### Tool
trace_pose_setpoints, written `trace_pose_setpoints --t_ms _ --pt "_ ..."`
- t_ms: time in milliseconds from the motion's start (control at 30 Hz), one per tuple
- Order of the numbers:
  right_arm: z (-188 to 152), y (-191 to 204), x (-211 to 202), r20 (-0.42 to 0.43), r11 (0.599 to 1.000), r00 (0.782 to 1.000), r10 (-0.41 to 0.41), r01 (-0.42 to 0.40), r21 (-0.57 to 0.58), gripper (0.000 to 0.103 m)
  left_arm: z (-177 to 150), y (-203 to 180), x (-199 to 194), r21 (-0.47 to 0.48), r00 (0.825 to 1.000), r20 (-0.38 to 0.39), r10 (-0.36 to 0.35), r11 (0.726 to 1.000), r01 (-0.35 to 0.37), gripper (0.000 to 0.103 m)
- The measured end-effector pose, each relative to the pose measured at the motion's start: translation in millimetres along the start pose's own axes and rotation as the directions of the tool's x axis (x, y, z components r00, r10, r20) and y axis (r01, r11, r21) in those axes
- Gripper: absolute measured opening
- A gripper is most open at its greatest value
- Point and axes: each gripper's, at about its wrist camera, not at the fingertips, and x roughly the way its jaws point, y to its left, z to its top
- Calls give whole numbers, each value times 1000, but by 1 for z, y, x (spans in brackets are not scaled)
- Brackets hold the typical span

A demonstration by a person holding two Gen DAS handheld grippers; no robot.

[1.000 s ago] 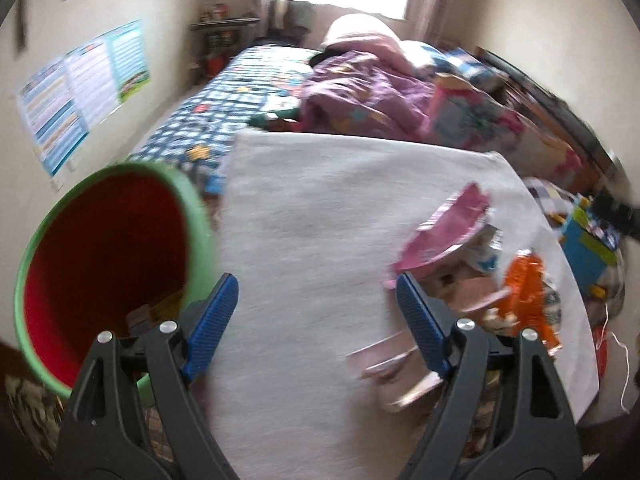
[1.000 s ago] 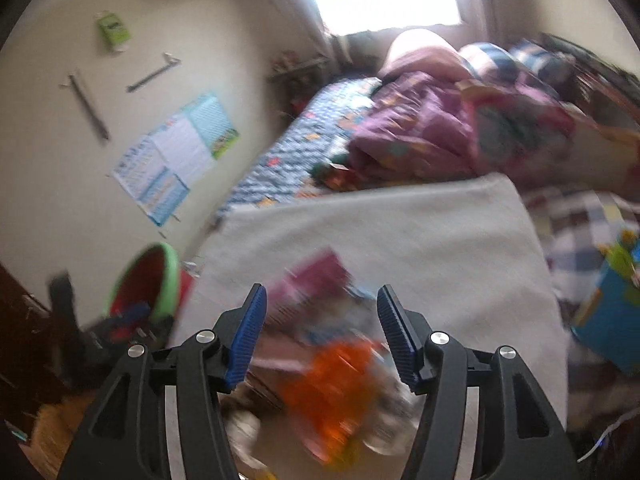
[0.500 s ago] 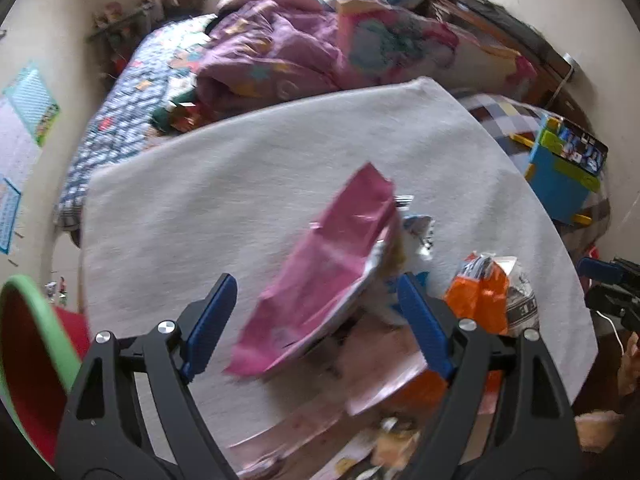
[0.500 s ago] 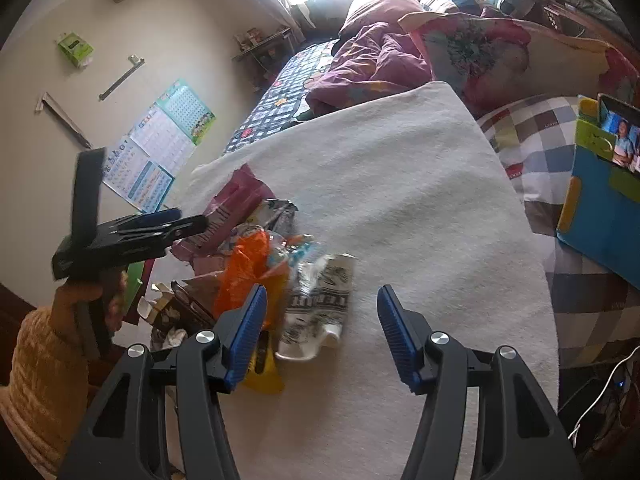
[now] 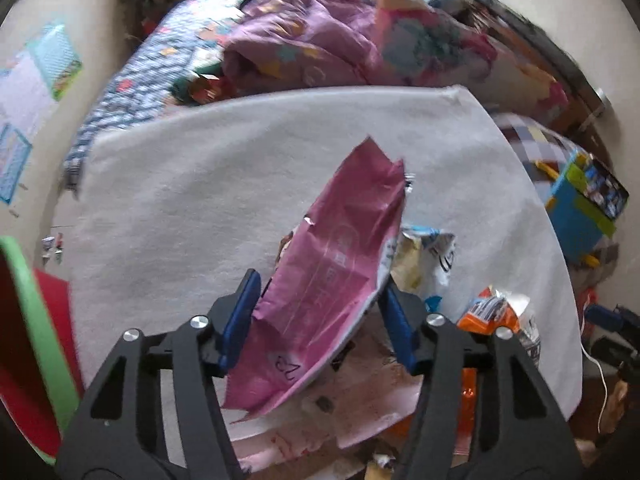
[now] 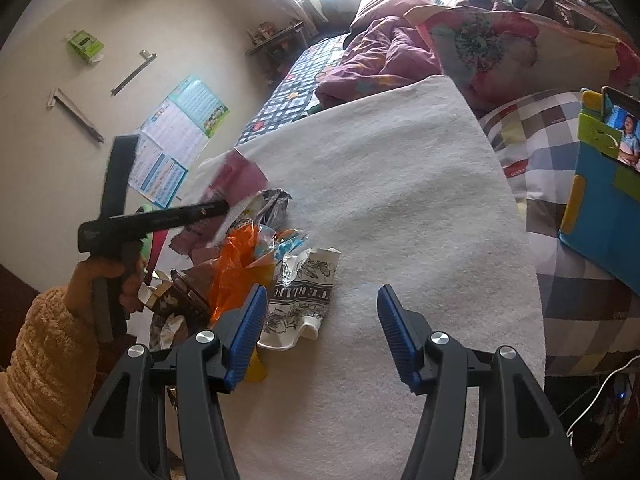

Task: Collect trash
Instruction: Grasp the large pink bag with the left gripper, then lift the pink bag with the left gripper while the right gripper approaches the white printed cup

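A pile of wrappers lies on the white towel point(image 5: 200, 184) near its front edge. The pink wrapper point(image 5: 340, 264) stands bowed between the blue pads of my left gripper point(image 5: 320, 308), whose jaws are closing; both pads touch its edges. Beside it lie a blue-and-white wrapper point(image 5: 424, 256) and an orange wrapper point(image 5: 488, 316). My right gripper point(image 6: 320, 312) hangs open over bare towel point(image 6: 400, 200), with its left pad close to the black-and-white wrapper point(image 6: 304, 292) and the orange wrapper point(image 6: 236, 264). Nothing is between its pads.
A bin with a green rim and red inside point(image 5: 24, 300) stands at the left edge. A hand in a tan sleeve point(image 6: 100, 280) holds the left tool. Purple bedding point(image 5: 300, 48) lies behind the towel, a blue toy box point(image 6: 600, 200) to the right.
The left gripper swung right, away from the bin and over the pile, then its jaws narrowed onto the pink wrapper. The right gripper dropped toward the pile and stayed open.
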Motion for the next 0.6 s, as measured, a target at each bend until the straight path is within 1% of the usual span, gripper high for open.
trace_pose_setpoints --t_ms 100,167,233,333,467,533,600 --pt "-1 0 7 -24 1000 1000 9 -9 -12 57 -3 7 -26 -72 996 82 33 997 -27 56" --pt "-1 1 12 -38 1000 999 14 -15 -14 57 -7 11 -44 -127 990 135 33 992 -16 56" --pt "-2 2 20 -58 1000 998 24 -25 -13 57 -13 12 -63 -169 981 190 38 986 -6 56" --pt "-1 3 32 -83 999 996 39 -40 -8 57 -25 4 -93 -197 961 270 59 980 -4 56" --pt "2 5 46 -107 999 993 50 -50 2 57 -43 -4 -118 -232 939 336 71 973 9 56" --pt "4 8 50 -109 999 993 43 -44 -7 57 -52 -7 -123 -254 935 345 81 967 10 56" --pt "4 11 53 -111 999 993 38 -40 -17 57 -61 -10 -125 -277 932 347 106 961 -6 55"
